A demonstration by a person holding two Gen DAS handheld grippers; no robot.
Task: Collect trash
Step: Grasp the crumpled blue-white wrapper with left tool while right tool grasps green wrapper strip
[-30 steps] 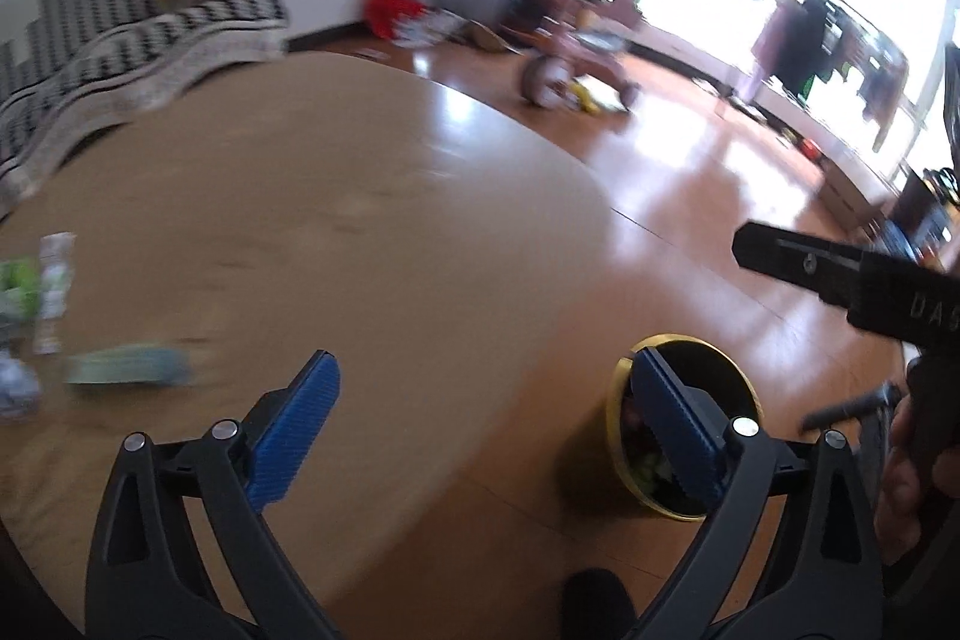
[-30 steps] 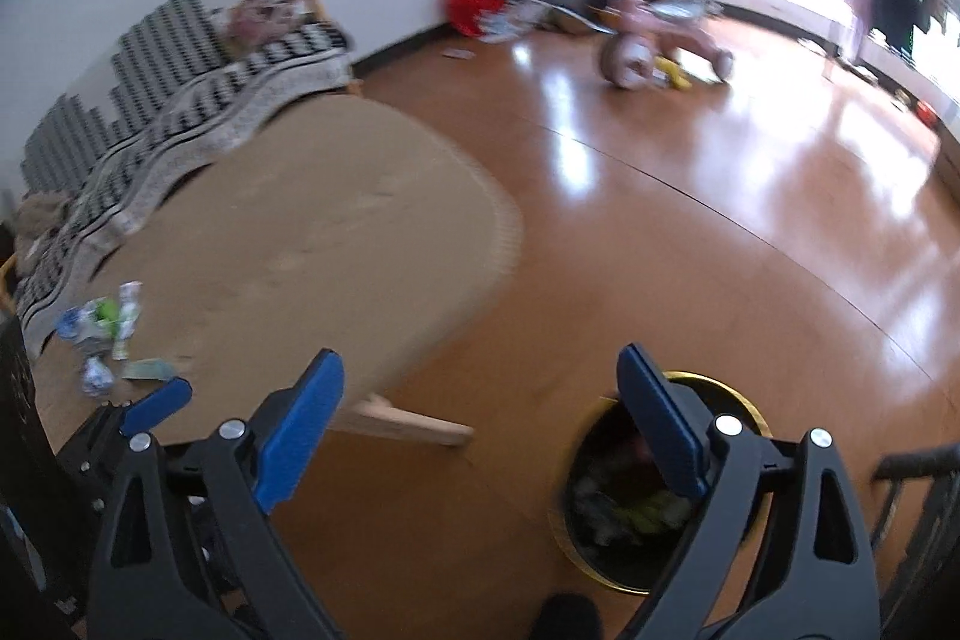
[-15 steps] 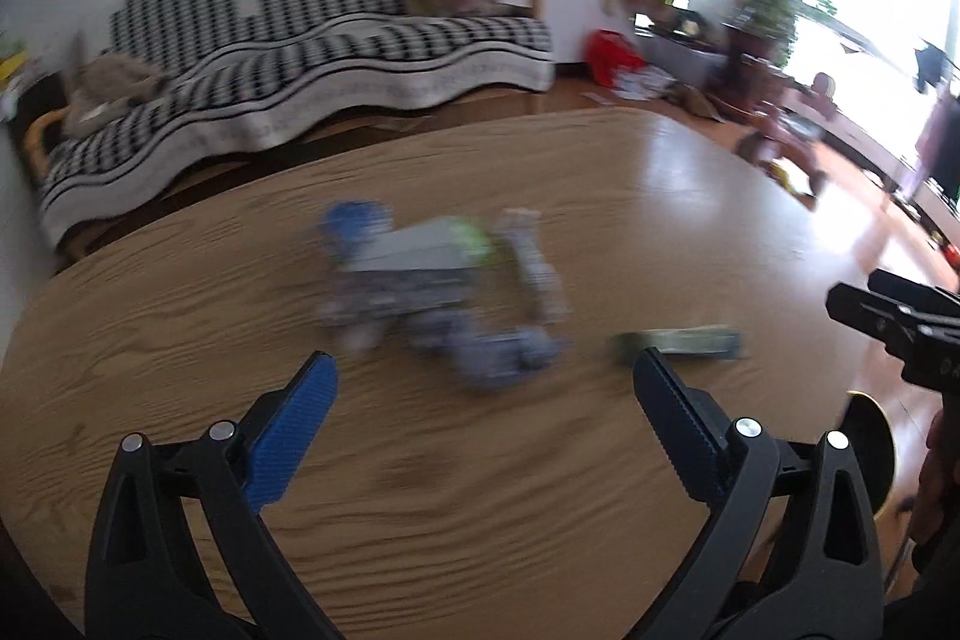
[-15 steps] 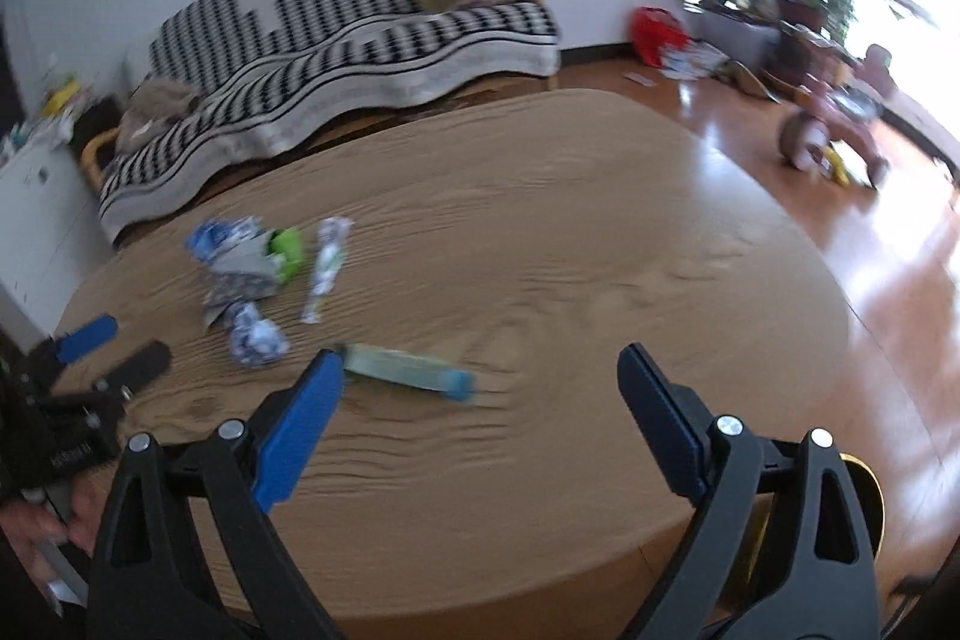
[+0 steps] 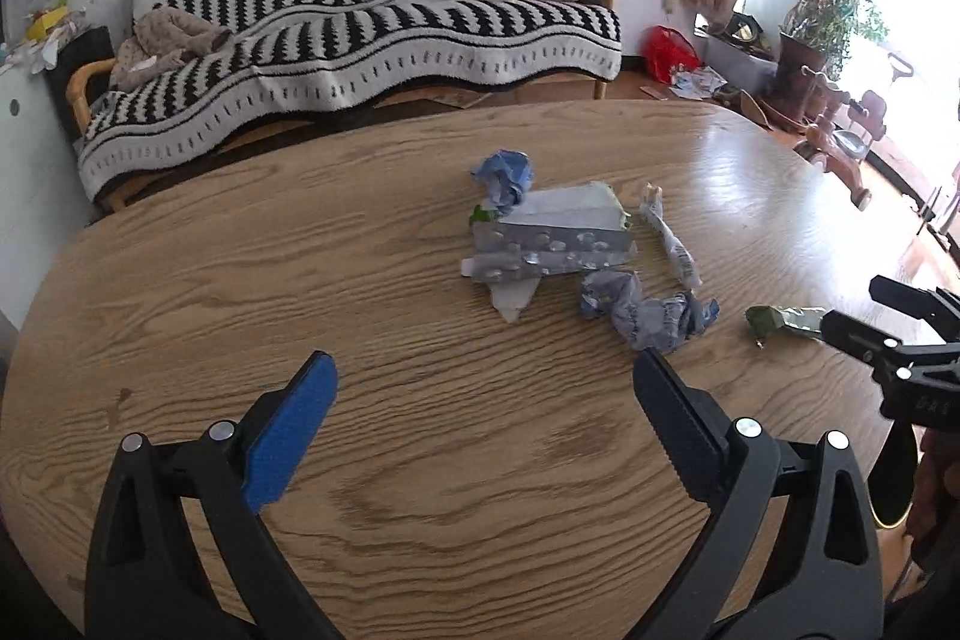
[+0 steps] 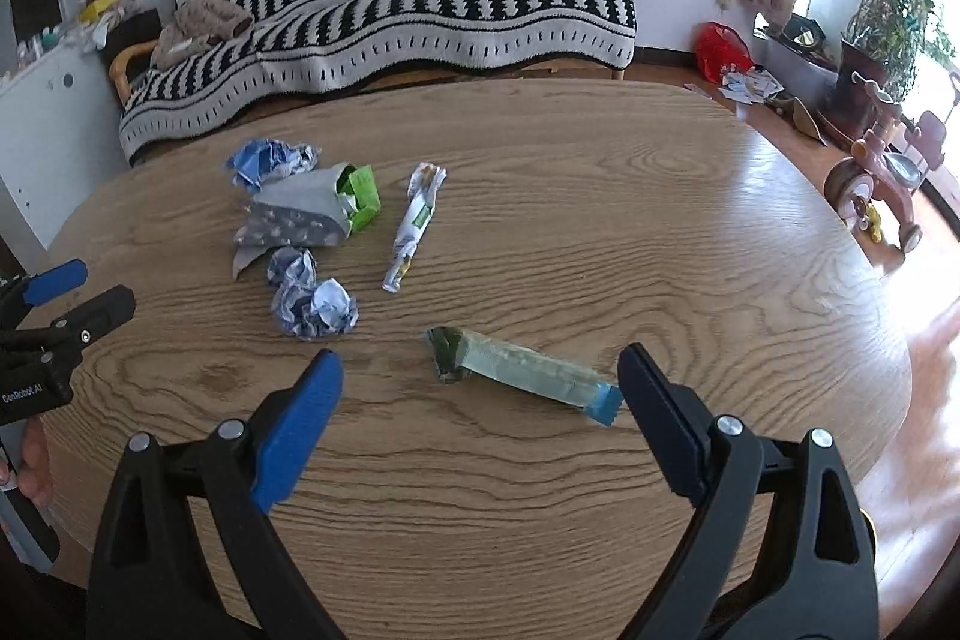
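Note:
Trash lies on the oval wooden table [image 5: 420, 460]. A grey torn carton with blister packs [image 5: 552, 235], a blue crumpled paper [image 5: 504, 175], a crumpled blue-white wrapper [image 5: 648, 310] and a thin white wrapper [image 5: 669, 244] lie ahead of my open, empty left gripper [image 5: 480, 424]. In the right wrist view a long green wrapper with a blue end [image 6: 522, 370] lies just ahead between the fingers of my open, empty right gripper [image 6: 480, 418]. The carton [image 6: 300, 220] and crumpled wrapper [image 6: 312, 304] lie to its left.
A striped sofa [image 5: 360, 34] stands behind the table. A yellow-rimmed bin [image 5: 894, 496] shows at the table's right edge, partly hidden. A red bag [image 6: 720, 46], plants and a tricycle [image 6: 882, 184] stand on the floor at the right.
Both grippers have swung from the bin on the floor back over the table and now face the trash. Both stay open and empty.

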